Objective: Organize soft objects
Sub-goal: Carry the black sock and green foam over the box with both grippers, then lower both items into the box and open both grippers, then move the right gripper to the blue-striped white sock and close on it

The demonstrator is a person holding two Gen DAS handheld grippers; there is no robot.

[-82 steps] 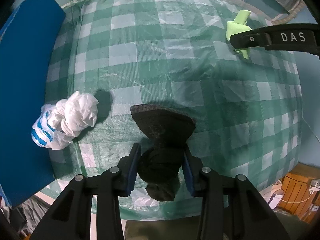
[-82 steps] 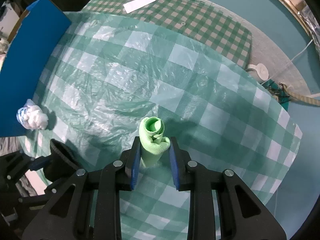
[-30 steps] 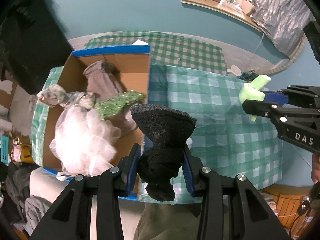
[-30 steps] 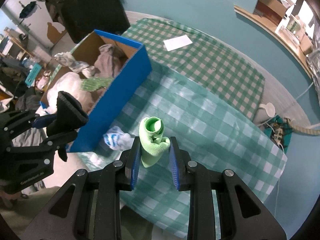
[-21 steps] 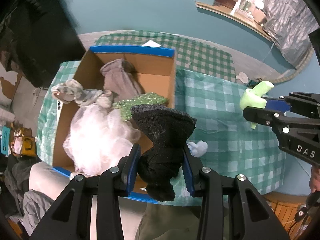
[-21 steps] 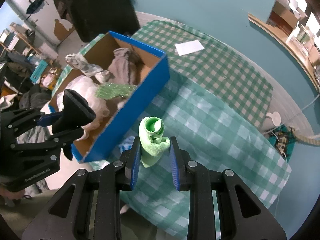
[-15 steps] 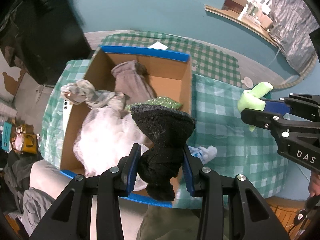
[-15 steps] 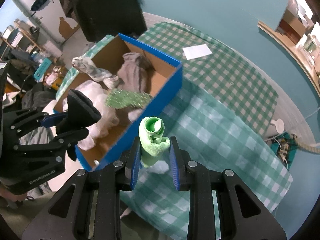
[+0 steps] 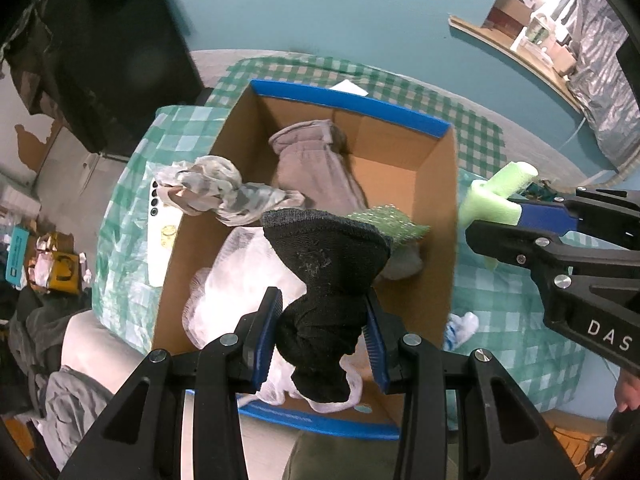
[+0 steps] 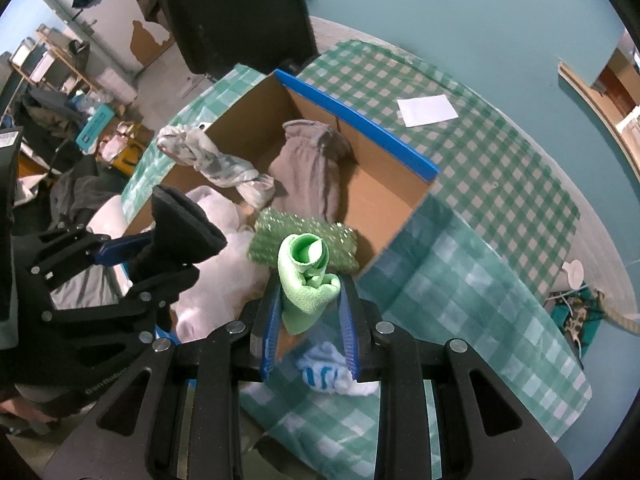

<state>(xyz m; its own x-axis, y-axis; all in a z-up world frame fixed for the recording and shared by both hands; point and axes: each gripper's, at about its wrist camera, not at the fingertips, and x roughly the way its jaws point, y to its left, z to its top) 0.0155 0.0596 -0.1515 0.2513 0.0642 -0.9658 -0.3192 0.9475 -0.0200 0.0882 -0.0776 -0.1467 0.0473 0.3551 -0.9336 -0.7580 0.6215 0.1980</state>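
Note:
My left gripper (image 9: 324, 332) is shut on a black sock (image 9: 326, 264) and holds it high above the open blue-rimmed cardboard box (image 9: 348, 102). My right gripper (image 10: 308, 312) is shut on a rolled green cloth (image 10: 306, 272), held above the box's near right corner (image 10: 400, 216). The box holds a grey garment (image 9: 316, 168), a white mesh pouf (image 9: 244, 276), a sparkly green cloth (image 10: 304, 236) and a grey-white rag (image 9: 208, 192) draped over its left wall. A white-and-blue sock ball (image 10: 328, 372) lies on the checked cloth beside the box.
The table wears a green checked cloth (image 10: 480, 320) under clear plastic. A white paper (image 10: 426, 110) lies behind the box. A white phone (image 9: 154, 208) lies left of the box. Clutter and clothes fill the floor at left (image 9: 52, 264).
Both grippers rose well above the table and swung left, still gripping their loads. The box, first seen only as a blue wall, now lies open beneath them.

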